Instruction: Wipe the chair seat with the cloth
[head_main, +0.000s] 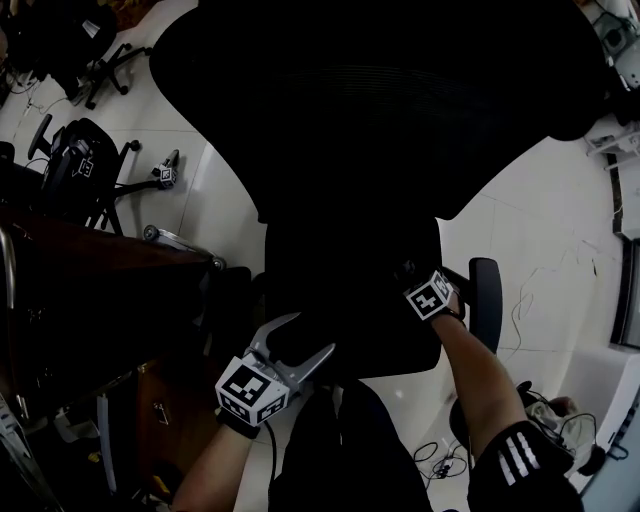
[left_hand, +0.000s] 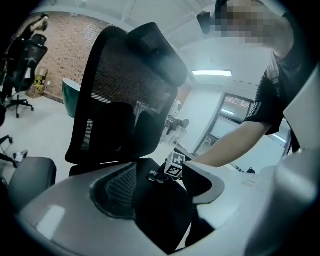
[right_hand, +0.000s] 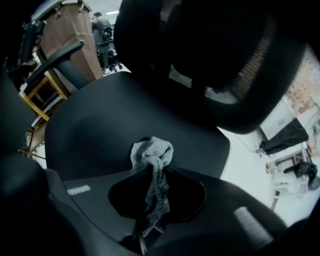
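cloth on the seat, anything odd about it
The cloth is bunched into a knotted wad held by the right gripper, with a twisted strand trailing back, not spread flat on the chair seat.

The left gripper (head_main: 305, 338) is low and close to the person's body. Its two jaws are wide apart and hold nothing. The left arm (head_main: 205, 475) comes up from the bottom and is bare at the wrist.

The right gripper (right_hand: 153, 169) is farther out in front than the left one. Its jaws are pressed together on a bit of grey cloth (right_hand: 152, 150), which bunches up past the tips. The right arm (head_main: 478, 385) is stretched out. It is bare below the elbow, and higher up there is a dark sleeve (head_main: 520, 460) with white stripes.
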